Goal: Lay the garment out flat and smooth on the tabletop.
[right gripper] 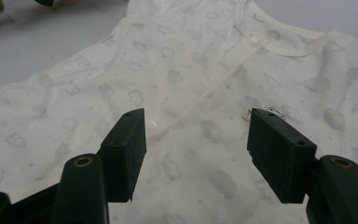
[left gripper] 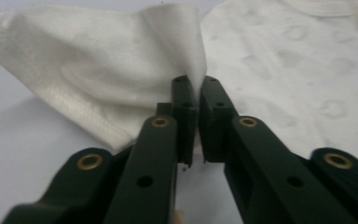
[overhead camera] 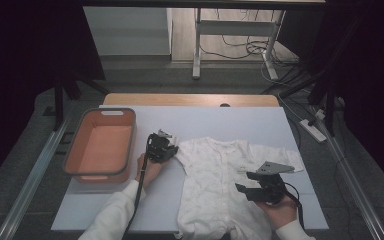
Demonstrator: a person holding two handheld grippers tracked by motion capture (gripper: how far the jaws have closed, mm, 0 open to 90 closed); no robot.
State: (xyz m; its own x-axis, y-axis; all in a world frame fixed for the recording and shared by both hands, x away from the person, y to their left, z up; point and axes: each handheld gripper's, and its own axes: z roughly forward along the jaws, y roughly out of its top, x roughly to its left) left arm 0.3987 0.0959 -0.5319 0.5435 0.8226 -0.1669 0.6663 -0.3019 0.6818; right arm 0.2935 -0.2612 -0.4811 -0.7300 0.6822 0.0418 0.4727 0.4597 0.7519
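Observation:
A white baby garment with a faint cloud print lies flat on the white table, neck toward the far side. My left gripper is at the garment's left sleeve and is shut on its cloth, which stands up pinched between the jaws. My right gripper hovers over the garment's right half, jaws wide open with nothing between them. A small printed tag on the cloth lies just past the right jaw.
An orange plastic basin stands at the left of the table. Behind the table are a floor with cables, a power strip and dark stands on both sides.

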